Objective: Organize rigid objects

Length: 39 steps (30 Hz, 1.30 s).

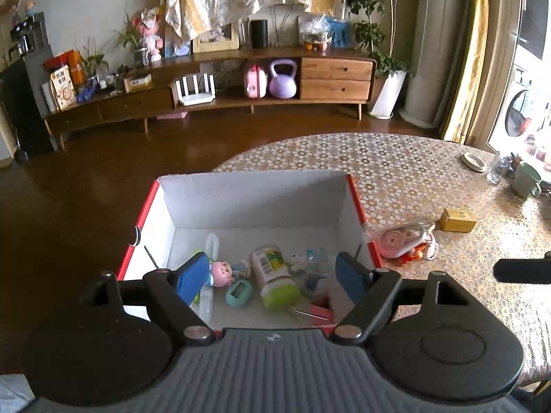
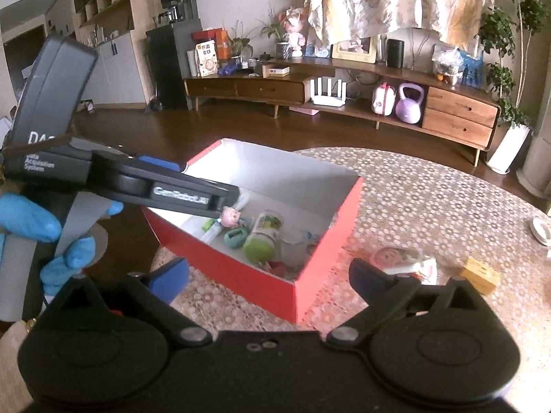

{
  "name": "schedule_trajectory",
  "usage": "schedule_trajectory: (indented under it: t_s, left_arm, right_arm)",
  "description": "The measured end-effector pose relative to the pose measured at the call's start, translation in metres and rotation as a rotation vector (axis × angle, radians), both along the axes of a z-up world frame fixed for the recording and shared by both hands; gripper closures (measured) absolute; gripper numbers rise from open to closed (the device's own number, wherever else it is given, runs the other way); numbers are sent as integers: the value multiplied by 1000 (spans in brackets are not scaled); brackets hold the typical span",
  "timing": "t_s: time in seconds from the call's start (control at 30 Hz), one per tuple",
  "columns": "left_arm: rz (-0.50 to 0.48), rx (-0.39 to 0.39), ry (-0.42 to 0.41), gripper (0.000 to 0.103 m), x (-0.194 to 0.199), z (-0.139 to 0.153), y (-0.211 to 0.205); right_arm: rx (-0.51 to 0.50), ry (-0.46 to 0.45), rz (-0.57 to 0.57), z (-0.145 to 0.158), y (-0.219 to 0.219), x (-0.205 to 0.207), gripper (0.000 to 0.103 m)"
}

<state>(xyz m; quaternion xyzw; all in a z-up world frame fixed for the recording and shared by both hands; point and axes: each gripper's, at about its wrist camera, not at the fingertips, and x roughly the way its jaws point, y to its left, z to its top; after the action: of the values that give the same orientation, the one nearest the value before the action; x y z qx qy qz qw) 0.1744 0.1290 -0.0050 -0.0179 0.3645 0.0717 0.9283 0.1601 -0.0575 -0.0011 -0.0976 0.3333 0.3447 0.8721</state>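
Note:
A red box with a white inside (image 1: 255,199) (image 2: 327,275) stands on the patterned table. In it lie a green-capped bottle (image 1: 273,280) (image 2: 263,234), a pink-headed doll (image 1: 222,273) (image 2: 230,216), a teal sharpener (image 1: 238,293) (image 2: 236,236) and other small items. My left gripper (image 1: 272,275) is open and empty, hovering over the box's near side; it also shows in the right wrist view (image 2: 206,196). My right gripper (image 2: 272,275) is open and empty, in front of the box's near corner. A pink packet (image 1: 401,241) (image 2: 396,258) and a yellow box (image 1: 458,219) (image 2: 480,275) lie on the table right of the box.
A green mug (image 1: 525,179), a glass (image 1: 497,168) and a small dish (image 1: 473,161) stand at the table's far right. The table edge (image 1: 275,144) drops to a brown floor. A long wooden cabinet (image 1: 241,79) lines the far wall.

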Motion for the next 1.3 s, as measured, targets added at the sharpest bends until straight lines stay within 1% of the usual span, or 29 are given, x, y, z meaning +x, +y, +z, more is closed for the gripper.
schedule_trajectory:
  t_s: [0.13,0.27,0.57,0.67,0.77,0.83,0.9,1.0,1.13,1.3]
  left_arm:
    - [-2,-17,-28,23,-15,3,-16]
    - [-23,-21,-52,23,-26,-1,-38]
    - [-91,-73,-74,23,-29,-10,-86]
    - [-111,-73,-88,18,-24,-14,-102]
    - [-130,-104,-102,18,-17,-20,-113]
    - [-133,-126,-94,16,-8,-27,-121]
    - [-132,-137,-89,11,-1,-33,-128]
    - [-135,-152,-82,8,13,-42,-139]
    - [-137,-154,-58,8,30,-52,-150]
    - [-113,-137,-48,8,53,-68,-159]
  right_arm:
    - [-1,-17,-11,2,-33,-6,3]
    - [-4,-23,-49,-1,-68,-8,3]
    - [4,-24,-147,-11,-132,2,3]
    - [-6,-24,-169,-17,-145,9,3]
    - [-28,-31,-173,-23,-154,15,3]
    - [-44,-39,-177,-27,-159,20,3]
    - [-54,-44,-176,-31,-163,26,3]
    - [-71,-53,-176,-35,-168,38,3]
    - [-94,-66,-174,-44,-177,54,3]
    - [-106,-64,-185,-57,-188,80,3]
